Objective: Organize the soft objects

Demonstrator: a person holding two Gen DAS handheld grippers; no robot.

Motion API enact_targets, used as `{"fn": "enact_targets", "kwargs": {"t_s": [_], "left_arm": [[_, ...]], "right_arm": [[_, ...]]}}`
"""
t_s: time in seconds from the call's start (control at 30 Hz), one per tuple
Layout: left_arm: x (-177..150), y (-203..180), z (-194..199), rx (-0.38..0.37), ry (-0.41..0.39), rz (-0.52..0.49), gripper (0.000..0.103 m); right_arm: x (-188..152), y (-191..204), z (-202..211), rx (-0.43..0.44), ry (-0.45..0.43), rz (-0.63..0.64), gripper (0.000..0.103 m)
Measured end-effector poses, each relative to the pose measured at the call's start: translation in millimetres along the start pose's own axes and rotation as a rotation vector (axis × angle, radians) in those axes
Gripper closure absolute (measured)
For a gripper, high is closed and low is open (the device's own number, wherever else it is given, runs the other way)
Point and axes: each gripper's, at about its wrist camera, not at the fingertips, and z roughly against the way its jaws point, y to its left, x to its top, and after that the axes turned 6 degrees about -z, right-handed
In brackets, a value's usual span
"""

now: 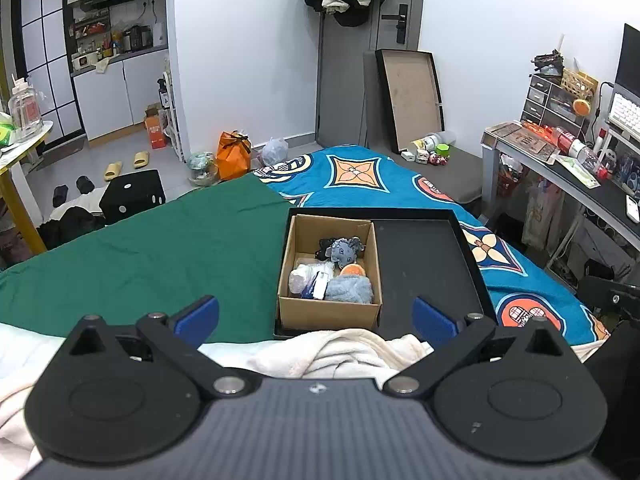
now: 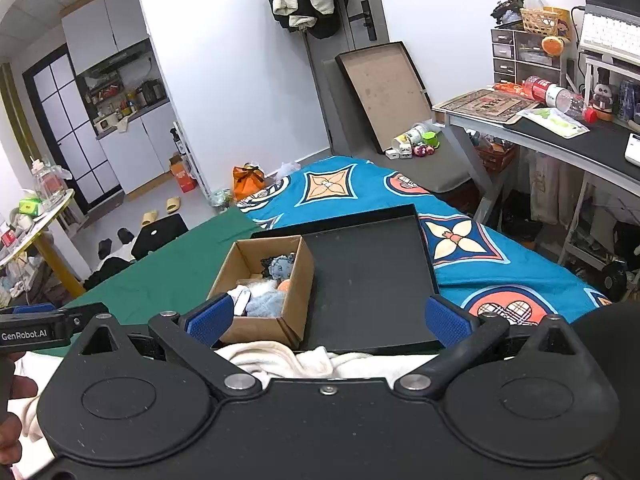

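Both my left tongs [image 1: 316, 316] and right tongs [image 2: 328, 316] are spread wide, holding nothing. The cardboard box [image 1: 332, 312] of soft toys [image 1: 348, 288] sits in the black tray [image 1: 432, 256] on the bed, straight ahead of the left, so I'd say left's closer.

The cardboard box [image 1: 329, 312] is plain matt brown paperboard, sitting in a matt black tray [image 1: 424, 256] that looks like coated card. The grey plush toy [image 1: 343, 251] is fuzzy, the green sheet [image 1: 160, 248] smooth woven cloth, and the cream towel [image 1: 344, 350] soft and nappy.

cardboard box [image 1: 329, 308] in tray's [image 1: 424, 256] left half | soft toys [image 1: 344, 254] inside box | tray on bed [image 1: 160, 248]
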Motion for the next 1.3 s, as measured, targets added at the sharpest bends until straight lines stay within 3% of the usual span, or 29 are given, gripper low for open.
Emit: {"fn": "enact_targets", "kwargs": {"t_s": [0.9, 1.3], "left_arm": [[-10.8, -14.5, 6.5, 0.004, 0.004, -0.03, 0.001], [-15.3, -11.0, 0.0, -0.006, 0.014, -0.025, 0.001]], "right_arm": [[-11.8, 1.8, 13.5, -0.019, -0.006, 0.032, 0.0], [-15.6, -2.0, 0.6, -0.022, 0.022, 0.013, 0.0]]}}
